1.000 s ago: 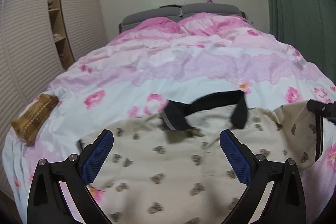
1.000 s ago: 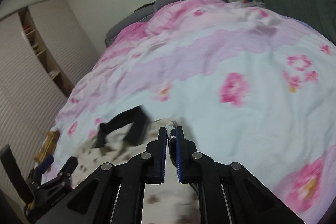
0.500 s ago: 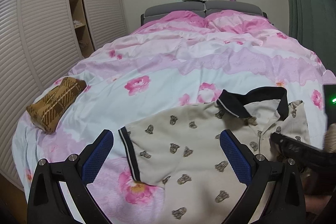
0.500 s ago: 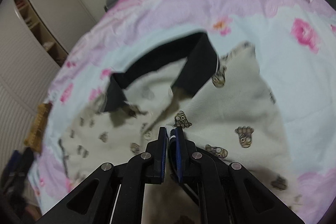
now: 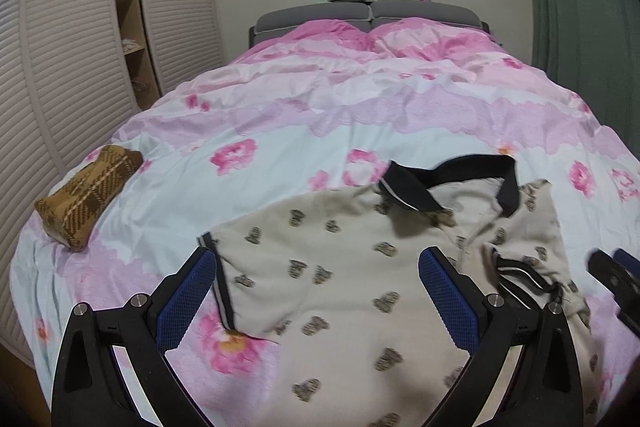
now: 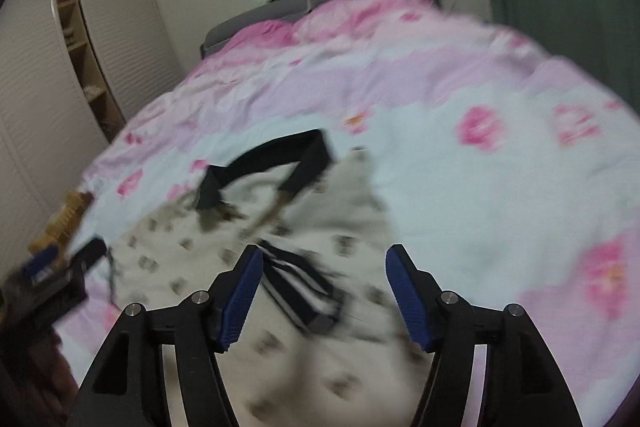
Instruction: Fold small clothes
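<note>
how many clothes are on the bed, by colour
cream shirt with black collar and small dark prints: 1
brown plaid folded garment: 1
total: 2

Floral bed (image 5: 360, 115): cream shirt (image 5: 352, 291), plaid bundle (image 5: 86, 195).

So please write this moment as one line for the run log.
step: sleeve fold | left gripper: open, over shirt | right gripper: open, over folded-in striped sleeve cuff | shirt: flat on duvet
</note>
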A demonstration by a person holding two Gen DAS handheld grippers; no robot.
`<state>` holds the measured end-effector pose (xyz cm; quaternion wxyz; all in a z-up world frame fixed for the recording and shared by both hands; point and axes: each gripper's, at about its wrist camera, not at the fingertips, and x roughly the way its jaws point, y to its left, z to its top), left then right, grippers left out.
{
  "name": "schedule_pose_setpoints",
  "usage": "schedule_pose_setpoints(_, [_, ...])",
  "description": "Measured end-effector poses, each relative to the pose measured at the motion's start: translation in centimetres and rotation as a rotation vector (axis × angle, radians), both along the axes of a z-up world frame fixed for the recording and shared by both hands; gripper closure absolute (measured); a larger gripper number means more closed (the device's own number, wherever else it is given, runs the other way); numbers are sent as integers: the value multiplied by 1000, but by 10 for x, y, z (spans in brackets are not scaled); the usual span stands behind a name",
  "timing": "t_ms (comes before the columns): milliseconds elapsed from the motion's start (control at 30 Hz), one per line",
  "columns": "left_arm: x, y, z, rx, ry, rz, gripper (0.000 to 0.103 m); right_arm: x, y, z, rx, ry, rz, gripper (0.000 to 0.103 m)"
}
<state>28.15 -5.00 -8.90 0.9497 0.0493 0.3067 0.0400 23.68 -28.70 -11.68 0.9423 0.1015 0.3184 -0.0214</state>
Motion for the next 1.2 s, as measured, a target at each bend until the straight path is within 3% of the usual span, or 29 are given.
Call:
schedule_pose_setpoints(267, [-11,-29,-16,31,34,-62,0,-9,7,-22,-185,40,126,40])
schedule_pose_setpoints(400, [-13,-28,-19,30,44,-55,0,5,37,-31,-271,47,227,50])
schedule_pose_setpoints(500, [-13,-25,-20,39,44,-48,0,17,54,-44,-346,79,265,52])
schedule_pose_setpoints(567, [-12,-22,-22,38,50,-41,0,28,59,-54,-390,108,273,67])
schedule_pose_setpoints(600, [-11,-20,-24,36,54,-37,0,30,58,-56,-384,118,269,85])
schedule_pose_setpoints(667, [-11,-15,-26,31,60,-31,0,32,50,-57,-313,139,262,99])
schedule_pose_setpoints(733, [-11,-10,-28,21,68,-24,0,26,50,-53,-277,128,281,100])
schedule_pose_setpoints(833, [-12,-4,-30,18,70,-18,0,16,67,-57,-308,139,328,100])
schedule_pose_setpoints(933, [-13,6,-36,25,82,-7,0,17,73,-70,-307,175,319,100])
schedule_pose_setpoints(1000, [-15,17,-38,28,85,7,0,16,75,-63,-271,163,313,99])
schedule_pose_setpoints(1067, [-20,35,-38,33,88,36,0,15,87,-48,-243,130,319,92])
schedule_pose_setpoints(1133, [-25,52,-38,29,91,60,0,14,108,-35,-247,86,341,66])
schedule_pose_setpoints(1200, [-31,76,-36,30,90,93,0,15,139,-24,-231,39,390,58])
